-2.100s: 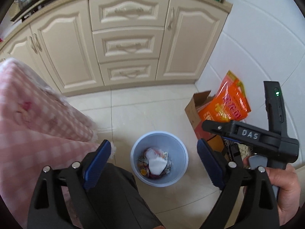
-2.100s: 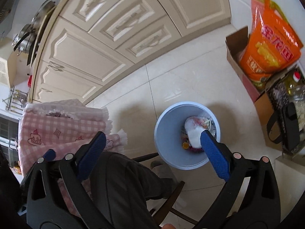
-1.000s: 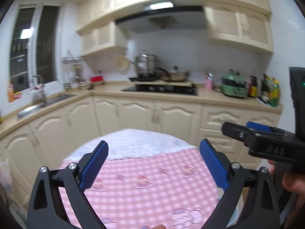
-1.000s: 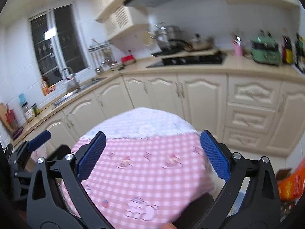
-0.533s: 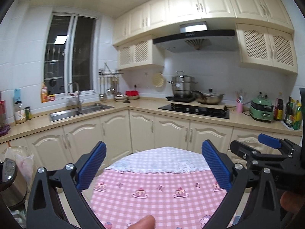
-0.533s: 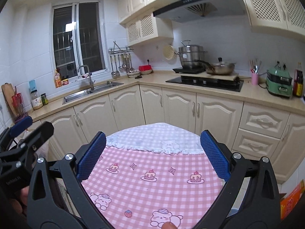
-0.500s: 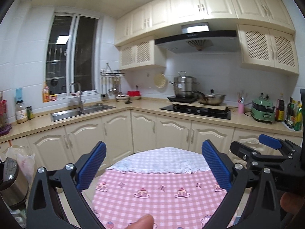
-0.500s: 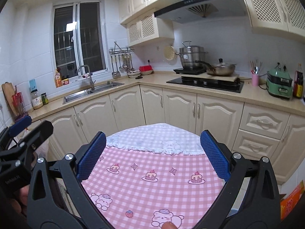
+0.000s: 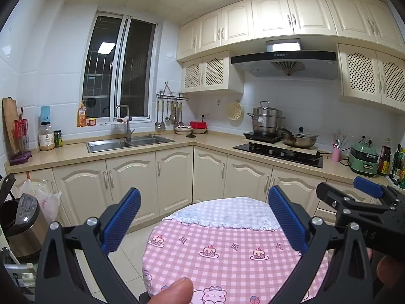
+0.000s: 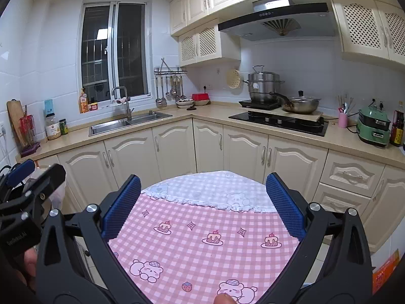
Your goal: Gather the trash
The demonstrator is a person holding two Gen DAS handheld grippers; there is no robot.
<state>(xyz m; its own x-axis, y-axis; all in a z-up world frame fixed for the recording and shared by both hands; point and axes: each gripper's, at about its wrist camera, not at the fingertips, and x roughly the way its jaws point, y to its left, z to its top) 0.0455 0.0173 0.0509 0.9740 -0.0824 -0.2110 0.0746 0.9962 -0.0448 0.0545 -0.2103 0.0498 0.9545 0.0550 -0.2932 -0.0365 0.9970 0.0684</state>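
Left wrist view: our left gripper [image 9: 203,217] and right gripper [image 10: 202,202] gape empty above the pink checked tablecloth [image 9: 227,250].

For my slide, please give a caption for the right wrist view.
Open right hand-held gripper above the pink tablecloth, facing the sink and stove.
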